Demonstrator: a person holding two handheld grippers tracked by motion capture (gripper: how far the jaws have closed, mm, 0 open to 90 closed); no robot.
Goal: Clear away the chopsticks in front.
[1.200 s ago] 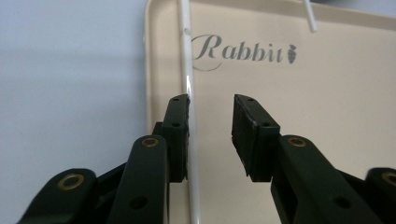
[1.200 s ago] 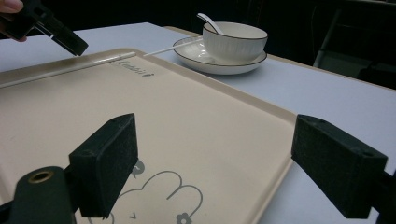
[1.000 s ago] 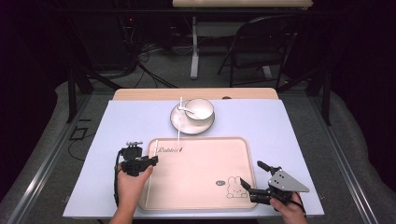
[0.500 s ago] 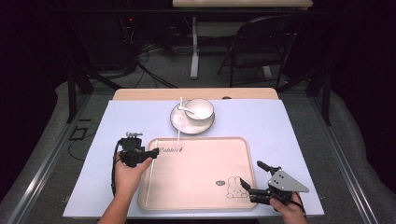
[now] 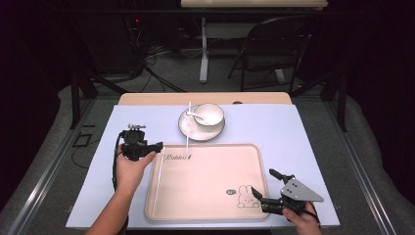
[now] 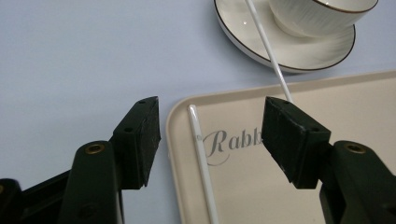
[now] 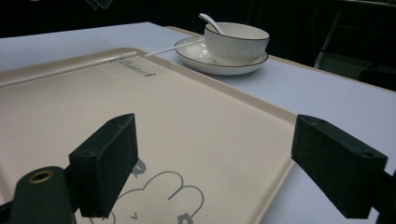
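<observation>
Your left gripper sits at the far-left corner of the beige rectangular plastic tray with the rabbit print, jaws wide and holding nothing. In the left gripper view the jaws straddle the far end of the thin white chopstick lying along the tray's left edge; that chopstick is inside the tray, just beside the rim, running near-to-far. Neither pad touches it.

The second thin white chopstick lies half over the white black-rimmed saucer and its near end reaches onto the tray's far rim by the "Rabbit" lettering. The left gripper view shows it running diagonally from the saucer down behind the right-hand jaw. So it's only partly on the tray.

The white ribbed ceramic bowl stands on the saucer with a white ceramic spoon in it, on the pale blue table mat just beyond the tray. None of that is on the tray.

Your right gripper rests at the near-right corner of the tray, jaws wide, empty; the right gripper view looks across the tray at the rabbit drawing and the bowl.

My read: looks like loading the tray. One chopstick is in, the other half-placed, bowl, saucer and spoon all left to do. Early stage, well under half done.
</observation>
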